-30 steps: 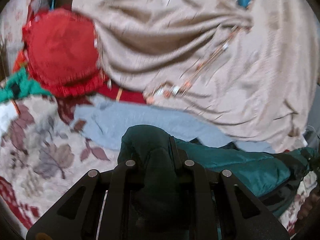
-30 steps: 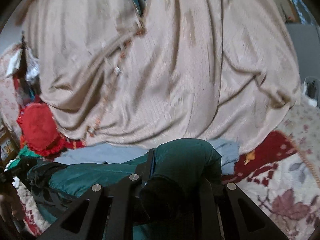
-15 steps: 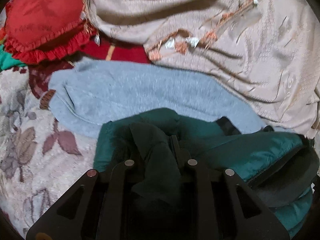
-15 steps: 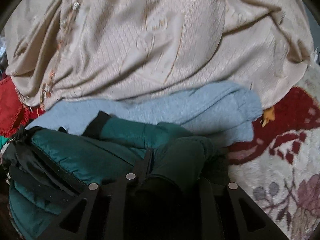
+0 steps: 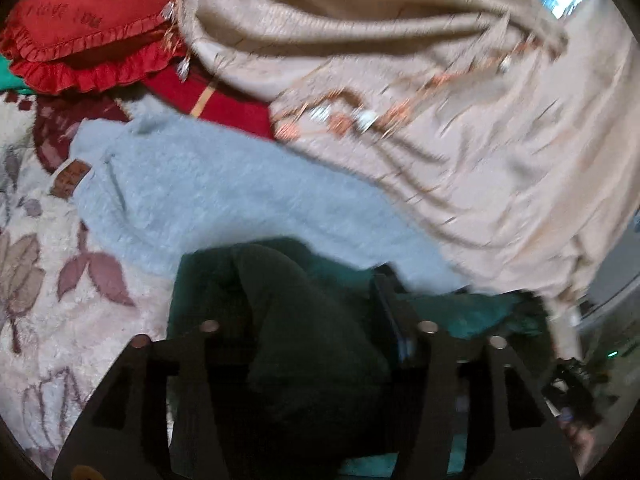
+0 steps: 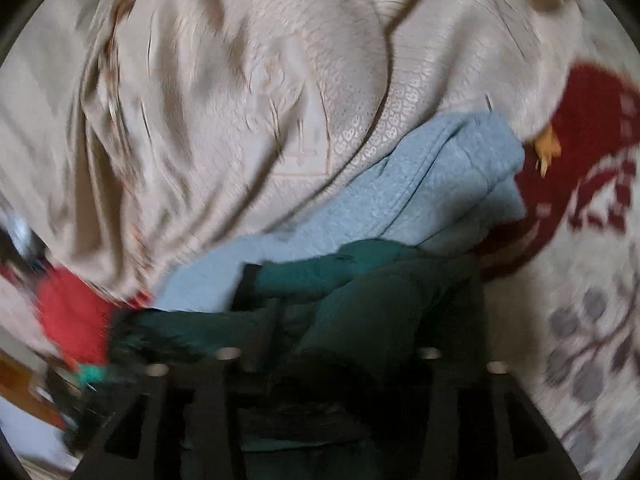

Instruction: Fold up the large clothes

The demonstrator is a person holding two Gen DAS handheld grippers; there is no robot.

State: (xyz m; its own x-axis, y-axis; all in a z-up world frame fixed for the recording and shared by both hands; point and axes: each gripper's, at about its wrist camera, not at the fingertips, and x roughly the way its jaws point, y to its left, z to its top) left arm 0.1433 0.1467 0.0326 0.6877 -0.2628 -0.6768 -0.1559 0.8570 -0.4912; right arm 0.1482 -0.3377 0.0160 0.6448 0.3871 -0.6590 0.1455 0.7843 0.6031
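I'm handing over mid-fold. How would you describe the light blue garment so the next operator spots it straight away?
Start at the big beige drape filling the upper part of both wrist views. At its lower edge lies the light blue garment on the floral rug, just beyond the dark green jacket pinched in both grippers. It alone is pale blue and fuzzy, with a small brown patch at its left end.

Left wrist view: looks forward and down along the left tool from close range, over the teal garment toward a grey-blue garment and a beige drape; red cushion upper left, floral rug at left.

Right wrist view: same low, close stance along the right tool, blurred, with the rug at right.

Shared ground: teal garment, grey-blue garment, beige drape.
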